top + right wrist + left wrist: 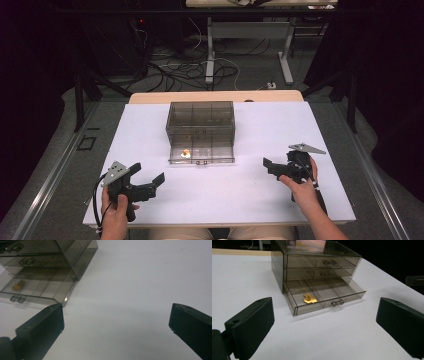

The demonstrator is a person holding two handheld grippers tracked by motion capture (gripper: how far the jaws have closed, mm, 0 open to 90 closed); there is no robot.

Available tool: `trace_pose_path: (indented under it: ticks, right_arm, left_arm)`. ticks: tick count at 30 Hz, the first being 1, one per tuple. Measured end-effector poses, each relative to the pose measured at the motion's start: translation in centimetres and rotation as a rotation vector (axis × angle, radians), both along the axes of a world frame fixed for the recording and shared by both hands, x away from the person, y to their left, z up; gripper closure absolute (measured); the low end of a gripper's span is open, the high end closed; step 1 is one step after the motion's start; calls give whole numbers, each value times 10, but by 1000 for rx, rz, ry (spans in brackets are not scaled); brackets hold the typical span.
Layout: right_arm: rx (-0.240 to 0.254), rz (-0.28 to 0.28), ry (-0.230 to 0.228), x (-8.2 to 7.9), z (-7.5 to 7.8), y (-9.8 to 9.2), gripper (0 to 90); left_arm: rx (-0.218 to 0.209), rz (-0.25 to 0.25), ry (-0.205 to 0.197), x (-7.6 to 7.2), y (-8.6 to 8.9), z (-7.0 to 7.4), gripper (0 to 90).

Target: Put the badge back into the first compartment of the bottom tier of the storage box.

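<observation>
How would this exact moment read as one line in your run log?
drawer box: bottom drawer pulled out | gold trinket in its left compartment | left gripper: open, apart | right gripper: open, apart

The high view looks forward and down over the whole table (150,200); both gripper views sit low (near the tabletop), sharing the smoked drawer box (317,267) from opposite sides.
</observation>
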State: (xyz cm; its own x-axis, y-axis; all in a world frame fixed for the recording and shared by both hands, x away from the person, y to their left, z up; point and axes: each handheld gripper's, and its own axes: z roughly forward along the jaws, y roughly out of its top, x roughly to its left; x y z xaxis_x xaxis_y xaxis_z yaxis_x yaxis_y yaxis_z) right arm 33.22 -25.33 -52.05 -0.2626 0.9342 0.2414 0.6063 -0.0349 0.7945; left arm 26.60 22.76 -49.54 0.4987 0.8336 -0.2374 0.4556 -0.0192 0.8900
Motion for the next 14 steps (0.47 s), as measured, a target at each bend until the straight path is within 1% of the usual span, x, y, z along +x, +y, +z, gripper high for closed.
trace_pose_path:
  ticks: [4, 6, 8, 11, 12, 14]
  right_arm:
    - [18, -15, 23, 2, -3, -3, 0]
    - [13, -21, 15, 3, -4, -4, 0]
    - [13, -21, 20, 3, -4, -4, 0]
    - [8, -20, 12, 3, -5, -2, 0]
    - [13, -18, 21, 2, -5, -2, 0]
    - [3, -17, 13, 3, -5, -2, 0]
  left_arm:
    - [-3, -1, 0, 0, 0, 0, 19]
    - [-3, -1, 1, 0, 0, 0, 19]
    - [-2, -1, 3, 1, 0, 0, 19]
    - [-4, -2, 1, 0, 0, 0, 19]
    - [-4, -2, 1, 0, 0, 0, 19]
    - [-3, -3, 2, 1, 0, 0, 19]
